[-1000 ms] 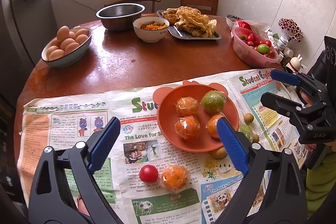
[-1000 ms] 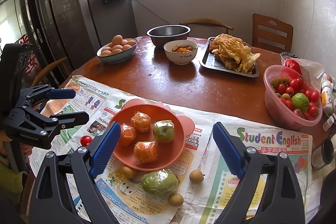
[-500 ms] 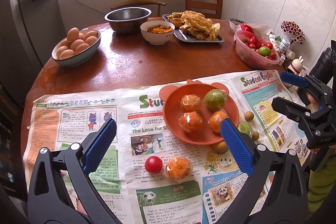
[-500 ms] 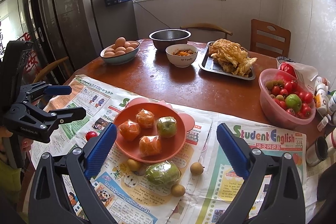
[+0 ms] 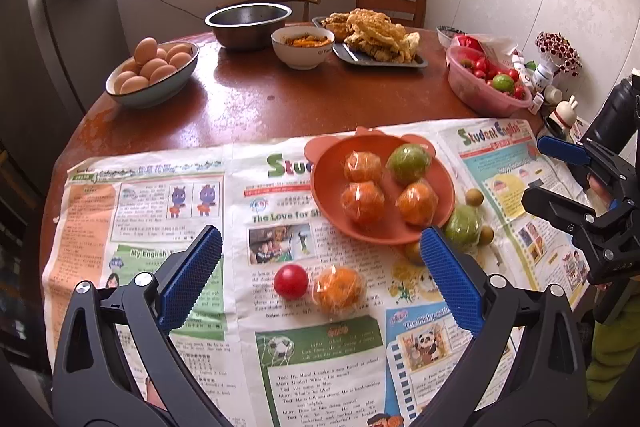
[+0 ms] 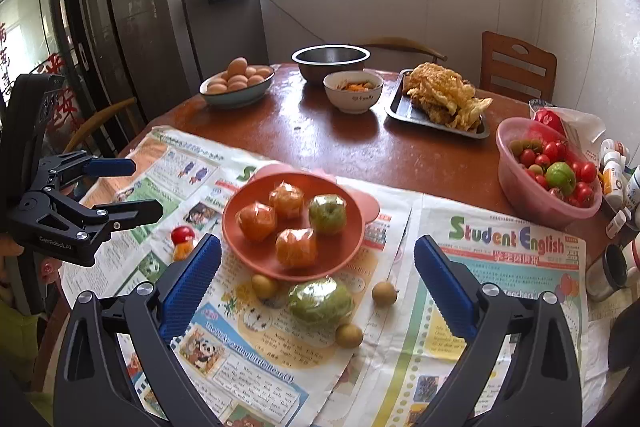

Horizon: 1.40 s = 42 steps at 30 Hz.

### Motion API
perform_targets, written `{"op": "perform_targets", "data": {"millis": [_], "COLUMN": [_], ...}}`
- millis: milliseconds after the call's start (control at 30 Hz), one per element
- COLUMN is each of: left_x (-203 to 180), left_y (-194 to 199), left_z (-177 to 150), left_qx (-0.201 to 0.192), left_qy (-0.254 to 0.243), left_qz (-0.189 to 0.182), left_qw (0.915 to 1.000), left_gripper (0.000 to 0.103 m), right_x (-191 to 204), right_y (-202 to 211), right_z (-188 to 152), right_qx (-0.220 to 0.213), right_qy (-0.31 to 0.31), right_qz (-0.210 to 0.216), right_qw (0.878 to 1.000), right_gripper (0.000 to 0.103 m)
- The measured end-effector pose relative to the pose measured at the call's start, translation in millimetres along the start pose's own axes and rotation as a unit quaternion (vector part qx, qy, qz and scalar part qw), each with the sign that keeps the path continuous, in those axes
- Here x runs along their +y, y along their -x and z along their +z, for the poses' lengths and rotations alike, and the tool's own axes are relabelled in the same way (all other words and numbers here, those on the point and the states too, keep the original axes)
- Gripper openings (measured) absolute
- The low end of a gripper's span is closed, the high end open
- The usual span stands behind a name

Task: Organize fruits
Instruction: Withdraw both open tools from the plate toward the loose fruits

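Left wrist view: the left tongs (image 5: 322,269) hang wide apart and empty above the newspaper (image 5: 168,211) on the table (image 5: 256,103). The orange plate (image 5: 332,199) already carries three wrapped oranges and one wrapped green fruit. Just nearer the camera than the plate lie a red tomato (image 5: 291,281) and a loose wrapped orange (image 5: 339,290), side by side. The right tongs (image 5: 552,175) show to the right of the plate, spread and empty.

Right wrist view: the right tongs (image 6: 318,277) gape with nothing between them. In front of the plate (image 6: 240,227) sit a big wrapped green fruit (image 6: 321,301) and three small brown fruits (image 6: 349,335), none touching the plate.

My judgement: roughly halfway, with four fruits on the plate and six on the paper still to gather.
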State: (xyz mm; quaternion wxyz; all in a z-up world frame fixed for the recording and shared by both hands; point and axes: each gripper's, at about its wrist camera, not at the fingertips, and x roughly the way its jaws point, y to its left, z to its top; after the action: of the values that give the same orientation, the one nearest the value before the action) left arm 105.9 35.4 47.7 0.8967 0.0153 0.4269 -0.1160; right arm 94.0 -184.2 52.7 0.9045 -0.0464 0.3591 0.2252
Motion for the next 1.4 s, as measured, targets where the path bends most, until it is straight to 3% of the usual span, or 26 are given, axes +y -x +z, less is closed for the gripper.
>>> {"op": "perform_targets", "data": {"millis": [1400], "left_x": [-16.1], "left_y": [-16.3], "left_z": [-64.0], "left_qx": [0.051], "left_qy": [0.005], "left_qz": [-0.022], "left_qw": [0.9985], "left_gripper": [0.093], "right_x": [18.5], "right_y": [-9.8], "right_z": [-53.4], "right_qx": [0.044], "right_qy": [0.015], "right_qz": [0.009], "right_qw": [0.999], "right_gripper": [0.098]}}
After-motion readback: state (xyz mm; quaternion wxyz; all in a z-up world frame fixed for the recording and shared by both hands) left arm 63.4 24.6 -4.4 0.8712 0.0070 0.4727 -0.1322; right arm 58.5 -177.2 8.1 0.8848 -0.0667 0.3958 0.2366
